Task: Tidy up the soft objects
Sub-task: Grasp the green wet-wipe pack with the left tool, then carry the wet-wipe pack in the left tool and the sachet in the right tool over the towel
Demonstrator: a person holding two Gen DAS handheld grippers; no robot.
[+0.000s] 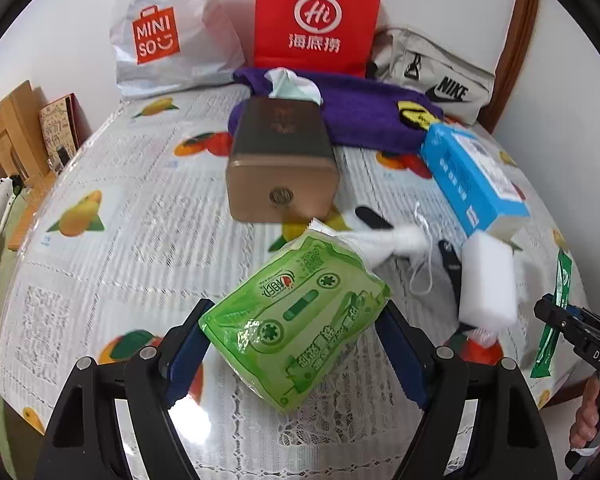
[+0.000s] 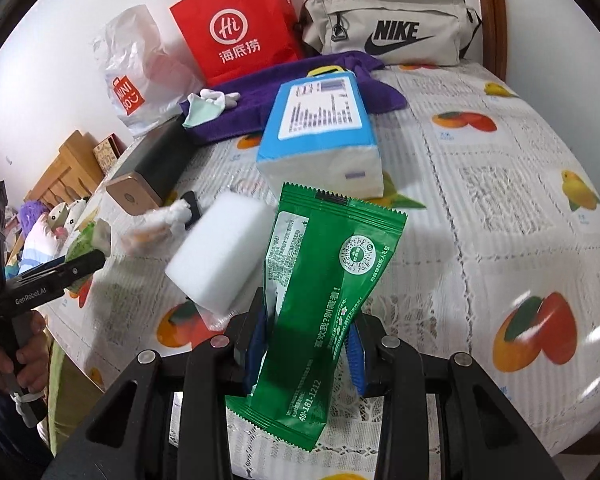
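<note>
My left gripper [image 1: 296, 344] pinches the light-green tissue pack [image 1: 296, 328], lifted clear for sorting. My right gripper [image 2: 308, 340] clamps a dark-green sachet [image 2: 320, 304] upright, both near the bronze box [image 1: 282, 168].

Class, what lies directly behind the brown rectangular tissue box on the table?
A purple towel lies behind the brown tissue box, then a red paper bag. The box hides part of the towel.

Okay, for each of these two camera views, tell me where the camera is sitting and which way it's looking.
Left wrist: on the left gripper, looking down its fingers at the light green pack they hold; the right gripper and a hand show.
Right wrist: on the right gripper, looking down at the dark green packet it holds; the left gripper shows.
Shared: table, red bag, white sponge.
</note>
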